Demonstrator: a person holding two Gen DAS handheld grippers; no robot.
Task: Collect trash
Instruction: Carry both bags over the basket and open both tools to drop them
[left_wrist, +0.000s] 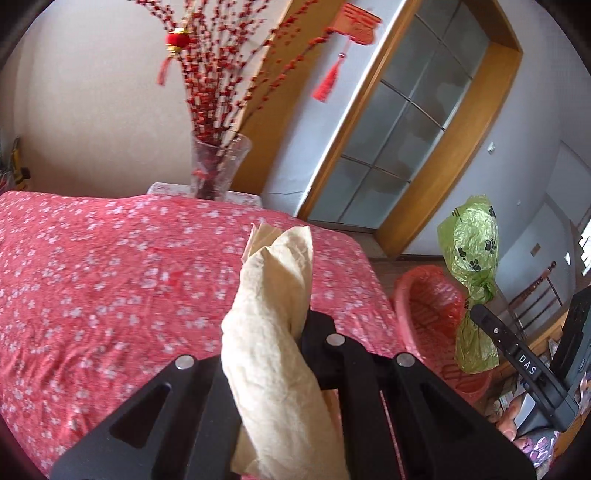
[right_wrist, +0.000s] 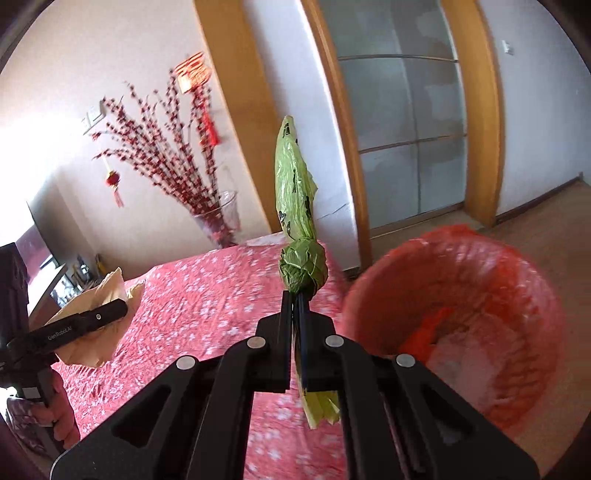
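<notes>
My left gripper (left_wrist: 291, 321) is shut on a crumpled beige paper napkin (left_wrist: 273, 317) and holds it above the red flowered tablecloth (left_wrist: 110, 280). It also shows in the right wrist view (right_wrist: 110, 312), with the napkin (right_wrist: 99, 295) in it. My right gripper (right_wrist: 295, 299) is shut on a green plastic bag with paw prints (right_wrist: 295, 206), held upright in the air. In the left wrist view the green bag (left_wrist: 471, 258) hangs over the red-lined trash bin (left_wrist: 432, 306). The bin (right_wrist: 461, 306) stands on the floor to the right of the table.
A glass vase with red berry branches (left_wrist: 218, 166) stands at the table's far edge. A wood-framed glass door (right_wrist: 402, 140) is behind. A wooden chair (left_wrist: 535, 295) stands at the right. A television (right_wrist: 37, 243) is at the far left.
</notes>
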